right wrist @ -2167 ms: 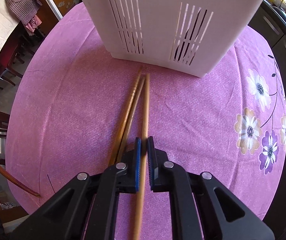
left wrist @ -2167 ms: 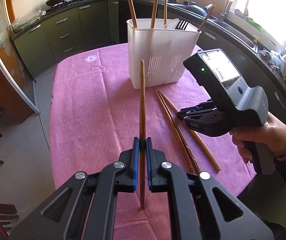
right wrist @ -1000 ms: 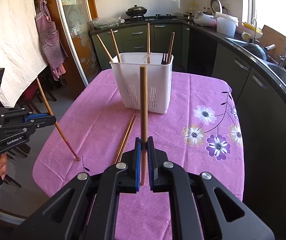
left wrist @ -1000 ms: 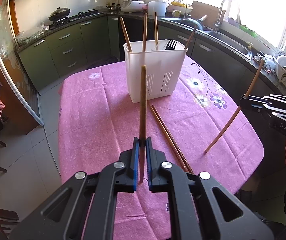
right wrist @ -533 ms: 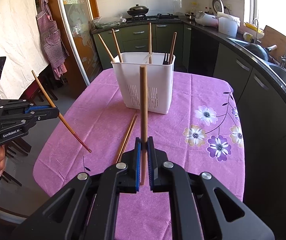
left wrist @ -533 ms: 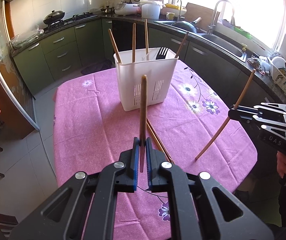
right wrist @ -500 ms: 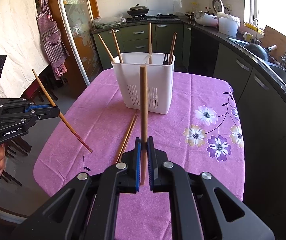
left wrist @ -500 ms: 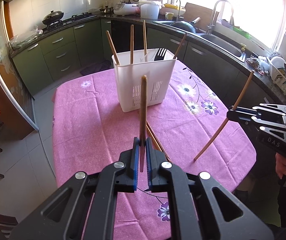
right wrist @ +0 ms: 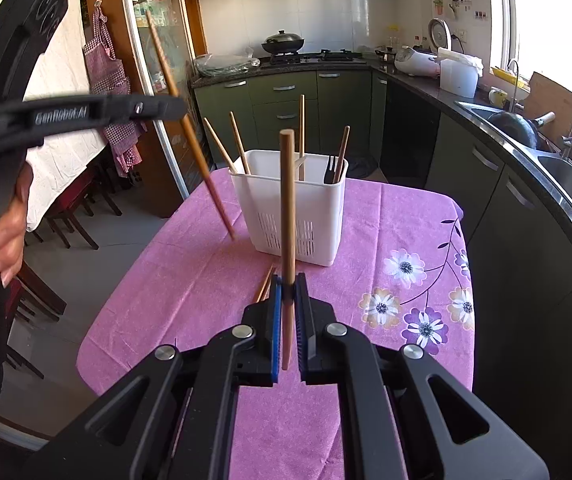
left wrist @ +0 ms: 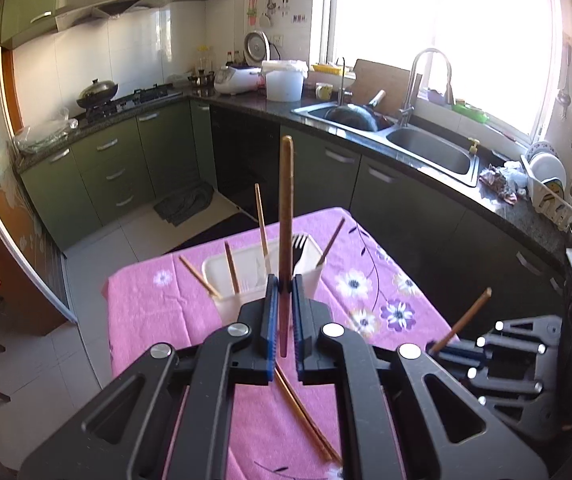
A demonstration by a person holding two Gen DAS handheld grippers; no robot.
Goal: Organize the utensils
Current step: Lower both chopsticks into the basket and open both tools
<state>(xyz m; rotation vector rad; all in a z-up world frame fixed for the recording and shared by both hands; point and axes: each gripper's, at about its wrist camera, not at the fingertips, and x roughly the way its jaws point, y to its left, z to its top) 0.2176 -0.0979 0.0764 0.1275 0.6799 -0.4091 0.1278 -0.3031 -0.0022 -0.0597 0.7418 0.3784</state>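
Observation:
My left gripper [left wrist: 281,284] is shut on a wooden chopstick [left wrist: 286,216] and holds it upright, high above the table. It also shows in the right wrist view [right wrist: 157,108], with its chopstick [right wrist: 193,144] slanting down. My right gripper [right wrist: 287,280] is shut on another wooden chopstick [right wrist: 287,200], upright. The right gripper shows low right in the left wrist view [left wrist: 442,350]. The white utensil holder [right wrist: 290,216] stands on the pink tablecloth with several chopsticks and a black fork [right wrist: 330,170] in it. Two chopsticks [left wrist: 302,412] lie on the cloth in front of the holder.
The pink flowered tablecloth [right wrist: 386,292] covers a small table. Green kitchen cabinets [right wrist: 286,100], a sink [left wrist: 426,148] and a stove with a wok [right wrist: 281,42] run behind. Dark chairs [right wrist: 73,208] stand left of the table.
Both grippers have risen with their chopsticks. The left gripper now looks down on the holder from higher and nearer, and sits closer to the right gripper.

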